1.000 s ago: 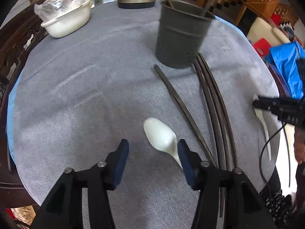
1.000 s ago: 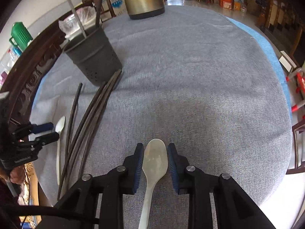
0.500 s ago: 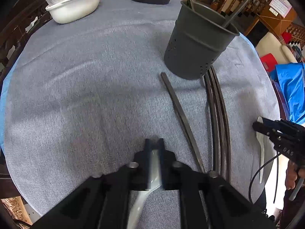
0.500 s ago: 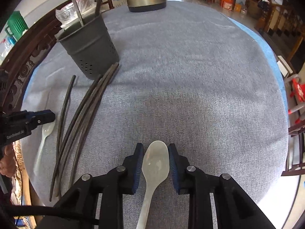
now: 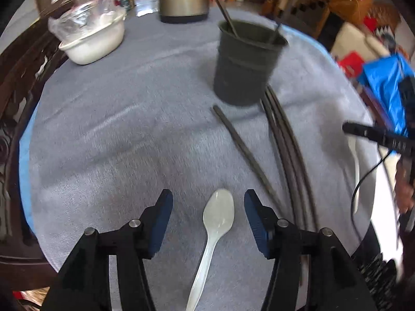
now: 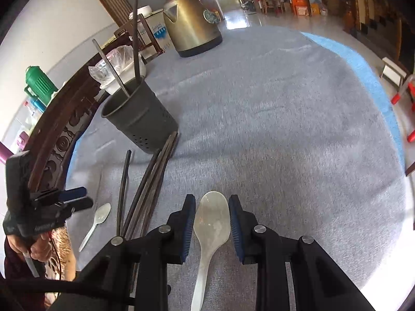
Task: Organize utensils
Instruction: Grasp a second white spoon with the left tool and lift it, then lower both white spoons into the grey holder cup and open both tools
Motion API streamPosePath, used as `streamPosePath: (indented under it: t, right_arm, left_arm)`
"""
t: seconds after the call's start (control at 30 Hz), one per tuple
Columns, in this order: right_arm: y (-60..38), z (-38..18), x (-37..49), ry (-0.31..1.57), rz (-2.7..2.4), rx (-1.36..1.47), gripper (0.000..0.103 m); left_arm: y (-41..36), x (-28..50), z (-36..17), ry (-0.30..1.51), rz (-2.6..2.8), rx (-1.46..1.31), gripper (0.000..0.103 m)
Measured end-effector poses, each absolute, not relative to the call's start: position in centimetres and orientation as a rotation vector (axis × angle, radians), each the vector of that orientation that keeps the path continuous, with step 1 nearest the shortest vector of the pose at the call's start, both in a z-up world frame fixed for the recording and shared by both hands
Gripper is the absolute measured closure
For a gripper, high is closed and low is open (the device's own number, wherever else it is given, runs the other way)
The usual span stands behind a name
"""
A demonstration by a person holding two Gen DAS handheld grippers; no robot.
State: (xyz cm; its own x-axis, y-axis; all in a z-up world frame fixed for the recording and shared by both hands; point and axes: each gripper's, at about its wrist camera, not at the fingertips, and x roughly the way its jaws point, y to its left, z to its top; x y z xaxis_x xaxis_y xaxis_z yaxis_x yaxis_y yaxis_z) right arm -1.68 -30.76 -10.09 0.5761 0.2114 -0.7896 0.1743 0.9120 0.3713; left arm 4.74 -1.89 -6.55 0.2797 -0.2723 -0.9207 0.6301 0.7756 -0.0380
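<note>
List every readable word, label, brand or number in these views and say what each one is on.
None can be read for certain.
Lettering on the left gripper's body: too blurred.
Lettering on the right gripper's body: too blurred.
Blue print on the white box behind the kettle: too small.
Emblem on the kettle: no legible words.

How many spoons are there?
2. One spoon lies on the table between the opening jaws of the left gripper, not gripped. The other spoon is clamped in the right gripper. The cup may hide more.
</note>
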Motion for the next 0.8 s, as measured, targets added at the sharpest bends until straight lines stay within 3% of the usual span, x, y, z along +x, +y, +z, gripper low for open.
streamPosePath:
  t: [0.17, 0.33, 0.63, 0.8]
  right_arm:
    - [-30.3, -10.6, -2.4, 0.982, 0.035, 0.441, 0.075]
    - [-30.1, -10.3, -2.4, 0.979, 0.038, 0.414, 0.075]
    - [-29.3, -8.2, -2.0, 0.902, 0.073, 0.379, 0.075]
    - [-29.1, -5.3, -1.6, 0.733, 0.066, 0.39, 0.075]
  left_arm:
    - [-2.9, 4.4, -9.1, 1.204, -0.596, 0.46, 0.049]
    - [-2.6, 4.7, -8.2, 1.185, -0.624, 0.448, 0.072]
    - [-3.4, 5.3, -7.9, 1.134, -0.612, 0.383, 0.072]
    - [-2.8, 5.7, -2.9, 0.978, -0.599, 0.226, 0.072]
